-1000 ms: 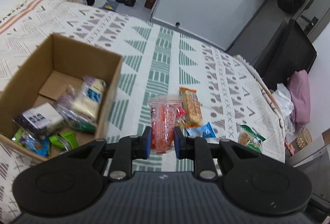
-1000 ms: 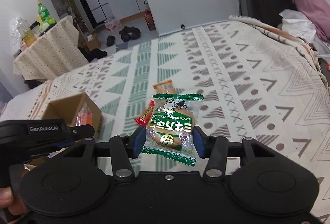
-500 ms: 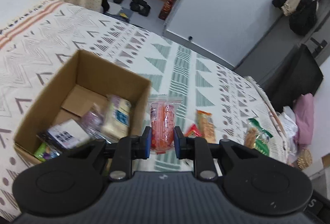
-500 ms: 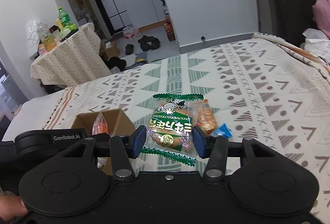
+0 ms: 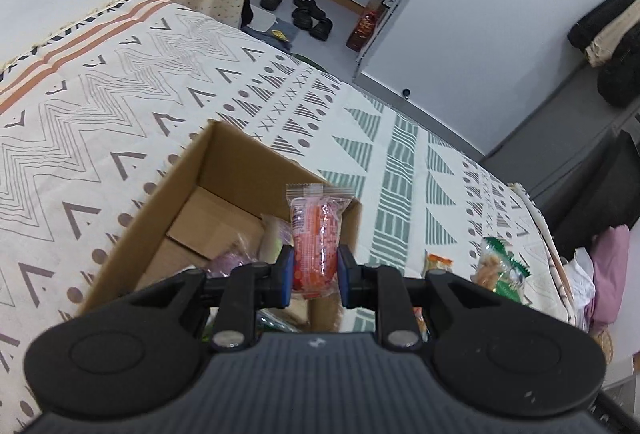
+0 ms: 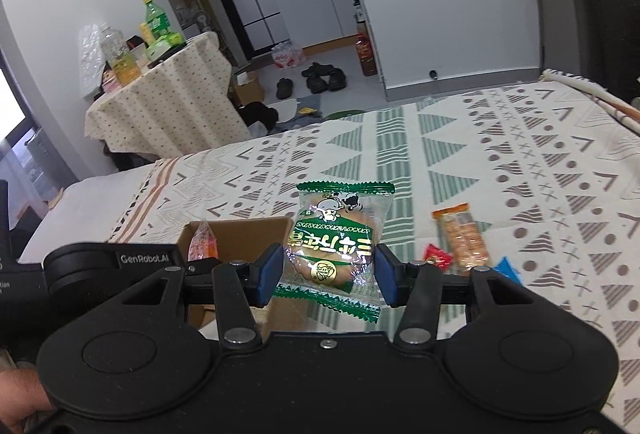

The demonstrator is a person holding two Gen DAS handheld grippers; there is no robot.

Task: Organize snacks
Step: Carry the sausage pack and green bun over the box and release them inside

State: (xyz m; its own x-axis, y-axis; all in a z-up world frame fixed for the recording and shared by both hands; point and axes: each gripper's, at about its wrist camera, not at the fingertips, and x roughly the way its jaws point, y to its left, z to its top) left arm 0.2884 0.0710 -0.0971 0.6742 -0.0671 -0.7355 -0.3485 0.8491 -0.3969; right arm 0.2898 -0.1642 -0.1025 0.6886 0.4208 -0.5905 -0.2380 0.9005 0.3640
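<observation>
Left wrist view shows my left gripper (image 5: 314, 276) with its jaws clamped on an orange snack packet (image 5: 316, 238), and the open cardboard box (image 5: 176, 190) lies just beyond and below them. On my right gripper (image 6: 326, 272) the jaws squeeze a green-edged cake packet (image 6: 334, 242); loose snacks (image 6: 462, 238) lie on the bed (image 6: 520, 154) to their right.

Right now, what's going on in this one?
A person is sorting snacks on a bed with a handheld gripper in each hand. The left gripper is shut on a red snack pack, held above the near corner of the open cardboard box that already has snacks in it. The right gripper is shut on a green-wrapped pastry. An orange cracker pack lies on the bedspread.
</observation>
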